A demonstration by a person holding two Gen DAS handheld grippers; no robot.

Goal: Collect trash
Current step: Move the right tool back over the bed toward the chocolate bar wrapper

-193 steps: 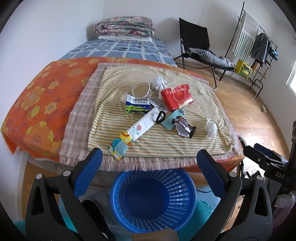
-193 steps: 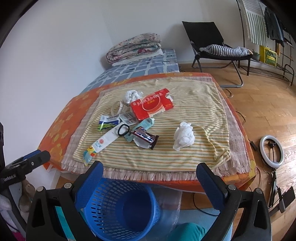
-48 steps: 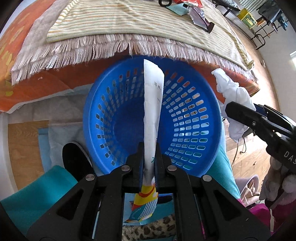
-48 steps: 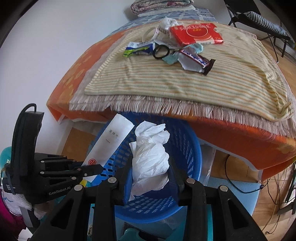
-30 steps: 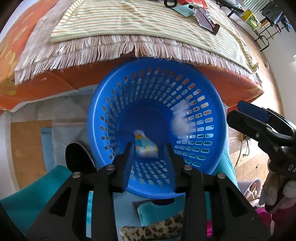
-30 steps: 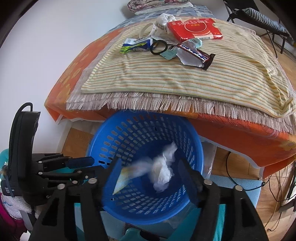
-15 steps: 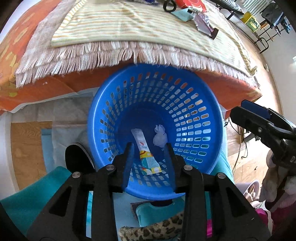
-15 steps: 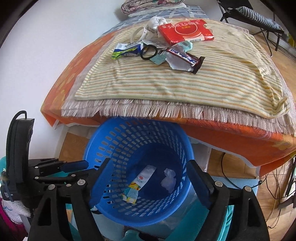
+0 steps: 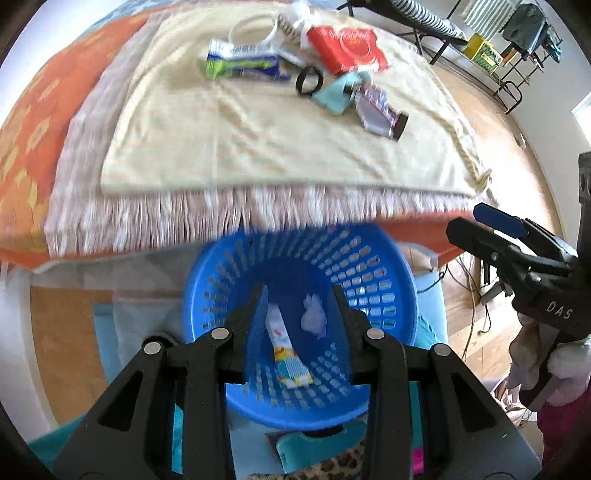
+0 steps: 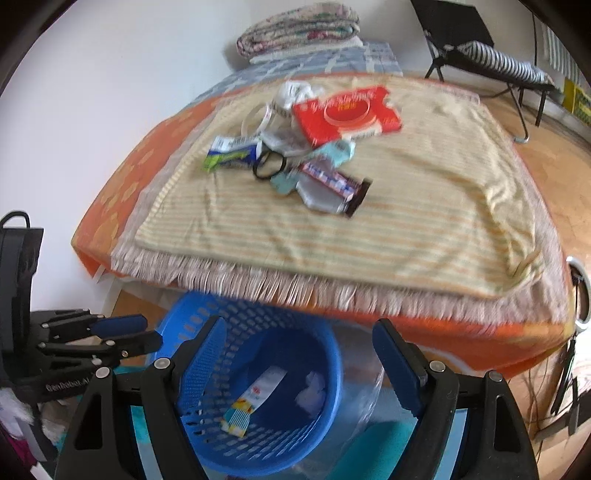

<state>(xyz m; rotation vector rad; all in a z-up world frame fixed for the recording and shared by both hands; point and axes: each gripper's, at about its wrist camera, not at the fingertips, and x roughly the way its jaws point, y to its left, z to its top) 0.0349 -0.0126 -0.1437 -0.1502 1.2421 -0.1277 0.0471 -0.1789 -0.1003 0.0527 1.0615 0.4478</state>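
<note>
left gripper – right gripper, both agape, above basket

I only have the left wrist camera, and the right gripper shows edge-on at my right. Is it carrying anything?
Observer: No. In the right wrist view the right gripper is wide open with nothing between its fingers. It is over the basket.
Operator: My picture cuts off just past the red packet. What lies further up the bed?
Observer: A folded quilt lies at the far end. I see no trash there.
Operator: And the floor past the bed's right corner?
Observer: A white ring light peeks out there, mostly cut off by the edge of the view.
</note>
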